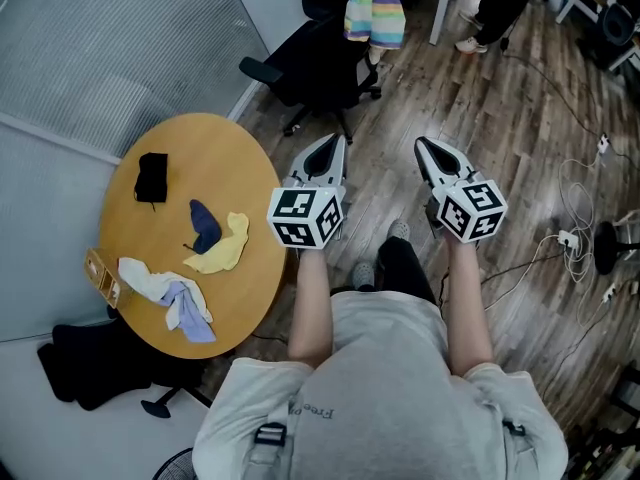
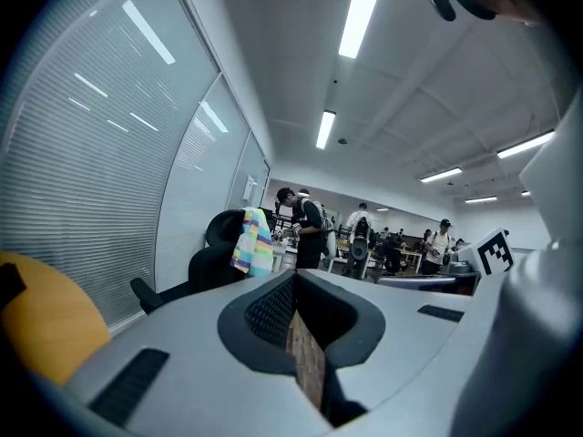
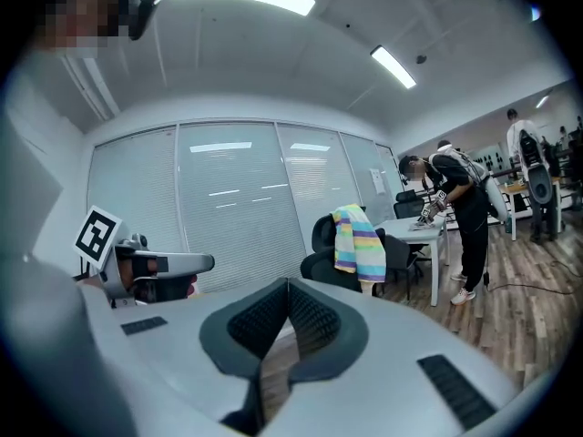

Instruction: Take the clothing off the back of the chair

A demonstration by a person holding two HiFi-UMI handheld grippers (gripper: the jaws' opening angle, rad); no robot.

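Observation:
A striped pastel garment (image 1: pixel 373 6) hangs over the back of a black office chair (image 1: pixel 315 63) at the top of the head view, by the glass wall. It also shows in the left gripper view as the garment (image 2: pixel 252 241) on the chair (image 2: pixel 205 262), and in the right gripper view as the garment (image 3: pixel 357 242) on the chair (image 3: pixel 319 267). My left gripper (image 1: pixel 331 141) and right gripper (image 1: pixel 425 145) are held side by side above the wood floor, well short of the chair. Both are shut with nothing between their jaws.
A round wooden table (image 1: pixel 180 148) at the left carries a black item (image 1: pixel 152 177) and blue, yellow and white cloths (image 1: pixel 215 238). A person (image 1: pixel 497 8) stands by a white desk (image 3: pixel 424 232) beyond the chair. Cables and a power strip (image 1: pixel 570 238) lie at the right.

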